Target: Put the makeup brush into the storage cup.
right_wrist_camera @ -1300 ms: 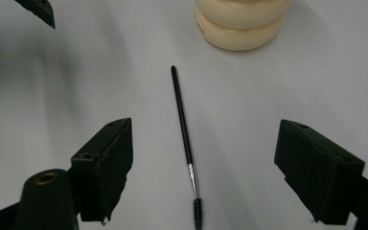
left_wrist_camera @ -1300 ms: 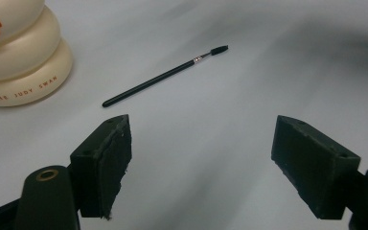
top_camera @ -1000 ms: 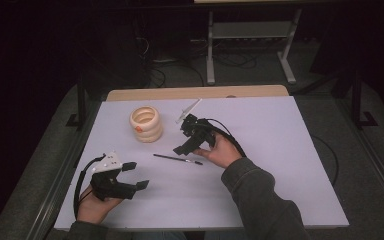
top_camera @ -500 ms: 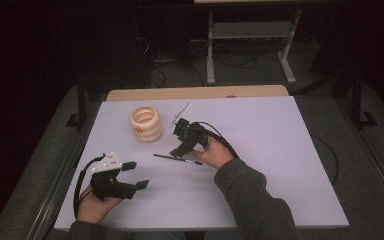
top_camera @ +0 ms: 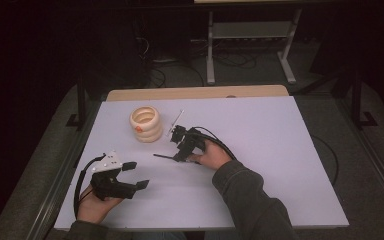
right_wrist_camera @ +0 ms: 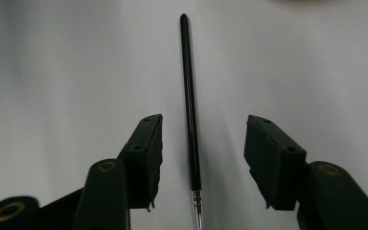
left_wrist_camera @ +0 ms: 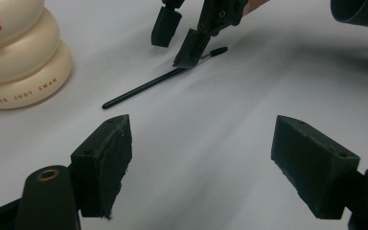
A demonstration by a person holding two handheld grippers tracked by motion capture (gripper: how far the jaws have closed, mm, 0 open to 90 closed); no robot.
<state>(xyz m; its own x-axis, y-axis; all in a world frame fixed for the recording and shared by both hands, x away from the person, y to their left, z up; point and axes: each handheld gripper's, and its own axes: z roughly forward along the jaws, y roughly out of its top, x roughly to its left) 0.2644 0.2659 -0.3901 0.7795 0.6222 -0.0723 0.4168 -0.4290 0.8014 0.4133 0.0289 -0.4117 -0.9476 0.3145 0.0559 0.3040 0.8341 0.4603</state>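
On the table [top_camera: 280, 150], the ring-stacked holder [top_camera: 146, 123] stood at about ten o'clock from the thin brush [top_camera: 167, 156], near it but apart. The right gripper [top_camera: 179, 145] hung over the brush, which lay lengthwise between its jaws. The left gripper [top_camera: 135, 175] sat at seven o'clock, well apart.

Bright tabletop, dark surroundings, soft shadows

I work in a lab-like recording room; my white surface [top_camera: 280, 150] stands on grey carpet [top_camera: 365, 165]; loose cables [top_camera: 230, 60] trail past a metal stand [top_camera: 250, 45] against dark, unlit surroundings.
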